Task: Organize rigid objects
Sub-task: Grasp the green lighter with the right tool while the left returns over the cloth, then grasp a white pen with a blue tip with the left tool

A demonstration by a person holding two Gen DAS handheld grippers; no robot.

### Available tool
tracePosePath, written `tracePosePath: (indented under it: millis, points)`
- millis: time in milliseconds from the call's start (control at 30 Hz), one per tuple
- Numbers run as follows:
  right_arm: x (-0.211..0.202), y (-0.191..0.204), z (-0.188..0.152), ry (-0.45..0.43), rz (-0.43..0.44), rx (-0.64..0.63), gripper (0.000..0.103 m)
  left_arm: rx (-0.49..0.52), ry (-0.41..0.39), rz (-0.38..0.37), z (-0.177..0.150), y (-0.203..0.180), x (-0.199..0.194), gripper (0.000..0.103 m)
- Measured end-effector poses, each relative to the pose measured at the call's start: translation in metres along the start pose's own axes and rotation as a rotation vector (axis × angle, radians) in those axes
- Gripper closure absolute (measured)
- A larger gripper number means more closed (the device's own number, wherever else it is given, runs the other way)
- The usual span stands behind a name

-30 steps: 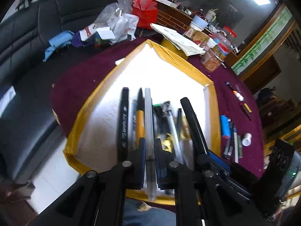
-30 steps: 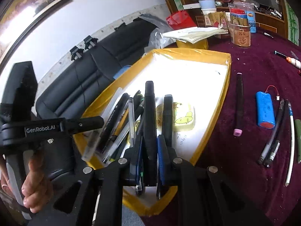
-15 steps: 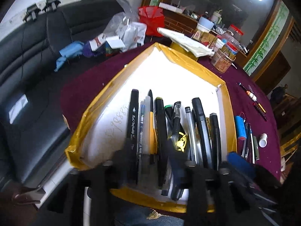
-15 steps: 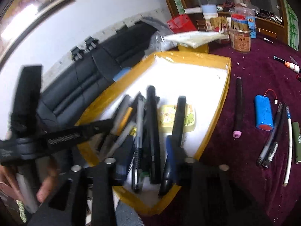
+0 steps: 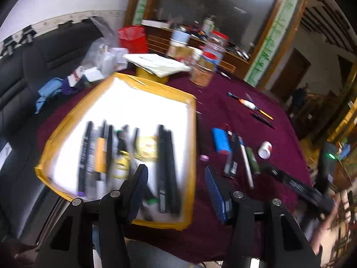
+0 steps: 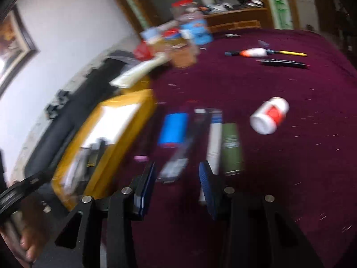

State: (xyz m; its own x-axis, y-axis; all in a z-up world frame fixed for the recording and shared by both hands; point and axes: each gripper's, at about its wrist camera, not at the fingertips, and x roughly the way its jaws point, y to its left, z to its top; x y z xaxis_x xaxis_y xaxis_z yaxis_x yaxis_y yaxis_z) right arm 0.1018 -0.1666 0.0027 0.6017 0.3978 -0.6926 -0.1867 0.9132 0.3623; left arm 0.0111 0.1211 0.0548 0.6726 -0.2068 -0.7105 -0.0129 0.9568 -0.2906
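Observation:
A yellow-rimmed white tray (image 5: 191, 134) holds several pens and markers (image 5: 166, 163) side by side; it also shows in the right wrist view (image 6: 104, 154). My left gripper (image 5: 176, 174) is open and empty above the tray's near right corner. My right gripper (image 6: 177, 170) is open and empty above loose pens (image 6: 176, 167) on the maroon tablecloth (image 6: 290, 156). A blue battery pack (image 5: 221, 139) (image 6: 174, 128), a white pen (image 5: 245, 163) (image 6: 214, 138), a green marker (image 6: 231, 147) and a small white bottle (image 6: 268, 115) lie right of the tray.
A fishing float (image 5: 247, 105) and a dark pen (image 6: 283, 63) lie farther back on the cloth. Jars (image 5: 204, 67), papers (image 5: 156, 63) and a red bag (image 5: 131, 38) crowd the far side. A black sofa (image 5: 26, 67) stands to the left.
Both grippers let go of their pens into the tray, opened, and swung right toward the loose items on the cloth. The views are motion-blurred.

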Motion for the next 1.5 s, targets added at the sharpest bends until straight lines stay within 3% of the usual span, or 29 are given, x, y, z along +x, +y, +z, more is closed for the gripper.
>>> tracePosePath:
  millis: [133,333,400,433,467,633,933,1000,1067,1333,1500]
  points:
    - [0.022,-0.027,0.012,0.052,-0.095,0.003,0.064,0.049,0.023,0.001,-0.007,-0.022,0.006,0.047]
    - [0.053,-0.036,0.017,0.112,-0.159,-0.047,0.065,0.085,0.056,-0.011,-0.013,-0.044,0.013,0.047]
    - [0.059,-0.031,0.015,0.101,-0.189,-0.101,0.07,0.095,0.069,-0.009,-0.016,-0.05,0.017,0.047]
    - [0.06,-0.03,0.014,0.095,-0.224,-0.129,0.081,0.102,0.077,-0.009,-0.017,-0.053,0.02,0.047]
    - [0.059,-0.028,0.012,0.092,-0.238,-0.142,0.083,0.107,0.086,-0.016,-0.018,-0.057,0.023,0.047]
    - [0.037,-0.04,-0.003,0.091,-0.181,-0.07,0.083,0.149,0.148,-0.07,-0.017,-0.085,0.048,0.047]
    - [-0.013,-0.063,-0.048,0.06,-0.141,0.021,0.083,0.202,0.349,-0.176,0.002,-0.149,0.135,0.049]
    - [-0.013,-0.062,-0.05,0.04,-0.135,0.009,0.083,0.178,0.394,-0.171,0.009,-0.154,0.158,0.062]
    - [-0.014,-0.064,-0.051,0.03,-0.131,0.02,0.083,0.16,0.421,-0.154,0.014,-0.157,0.176,0.066]
    - [-0.013,-0.059,-0.052,0.025,-0.153,-0.008,0.083,0.122,0.457,-0.105,0.019,-0.159,0.203,0.069]
    - [-0.014,-0.056,-0.055,0.021,-0.164,-0.019,0.083,0.111,0.424,-0.154,0.023,-0.162,0.188,0.077]
